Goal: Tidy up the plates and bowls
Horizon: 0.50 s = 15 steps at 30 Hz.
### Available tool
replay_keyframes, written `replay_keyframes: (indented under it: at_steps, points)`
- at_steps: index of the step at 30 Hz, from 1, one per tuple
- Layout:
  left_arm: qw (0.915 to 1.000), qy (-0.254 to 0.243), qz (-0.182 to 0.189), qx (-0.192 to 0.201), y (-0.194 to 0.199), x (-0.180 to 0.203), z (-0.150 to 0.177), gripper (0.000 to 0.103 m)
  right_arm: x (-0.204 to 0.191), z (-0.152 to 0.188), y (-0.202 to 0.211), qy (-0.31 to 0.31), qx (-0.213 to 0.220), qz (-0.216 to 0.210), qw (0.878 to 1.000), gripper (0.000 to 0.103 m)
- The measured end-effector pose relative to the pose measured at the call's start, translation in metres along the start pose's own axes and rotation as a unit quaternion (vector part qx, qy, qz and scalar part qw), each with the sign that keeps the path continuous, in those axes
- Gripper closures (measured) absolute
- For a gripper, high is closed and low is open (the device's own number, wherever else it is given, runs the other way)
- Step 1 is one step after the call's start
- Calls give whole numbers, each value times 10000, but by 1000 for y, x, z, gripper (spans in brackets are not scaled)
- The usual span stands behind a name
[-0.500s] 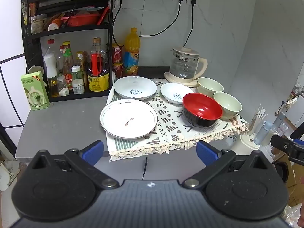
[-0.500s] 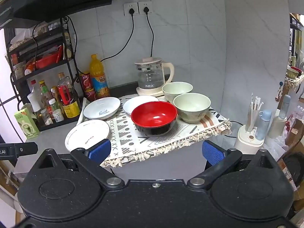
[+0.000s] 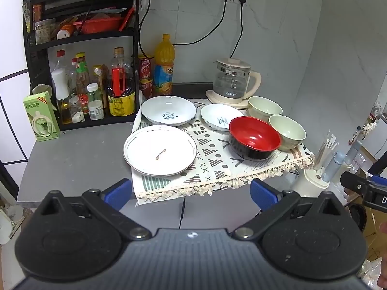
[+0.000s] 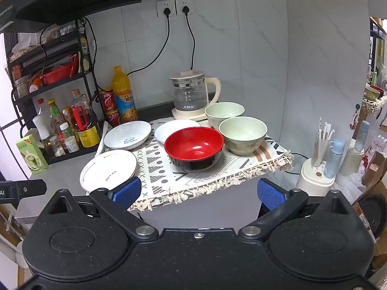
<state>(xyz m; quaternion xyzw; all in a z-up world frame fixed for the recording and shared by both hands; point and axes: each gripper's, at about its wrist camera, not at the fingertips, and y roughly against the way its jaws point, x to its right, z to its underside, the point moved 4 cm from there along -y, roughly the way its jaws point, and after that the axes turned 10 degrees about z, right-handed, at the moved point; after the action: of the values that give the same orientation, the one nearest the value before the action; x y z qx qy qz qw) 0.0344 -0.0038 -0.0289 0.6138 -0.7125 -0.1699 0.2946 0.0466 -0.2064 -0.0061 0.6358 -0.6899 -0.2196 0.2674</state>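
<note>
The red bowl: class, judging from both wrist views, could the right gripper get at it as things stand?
Probably yes. The right gripper is open and empty, and only bare cloth lies between it and the red bowl.

my left wrist view looks down and forward from off the counter's front edge, its own fingers (image 3: 118, 193) filling the bottom of the frame, the big plate (image 3: 160, 149) at centre. my right wrist view faces the same way, from further right, the red bowl (image 4: 194, 148) at centre. both share the patterned cloth (image 3: 217, 166), the dishes, the kettle (image 4: 191, 94) and the bottle rack (image 3: 79, 48).
</note>
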Motion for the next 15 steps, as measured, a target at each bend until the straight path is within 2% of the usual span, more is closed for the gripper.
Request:
replay_keyframes:
  at_steps: [15]
  points:
    - [10000,45,-1,19,-3,1,0,0,-6,2,-3,215,-80,-8,9997,0]
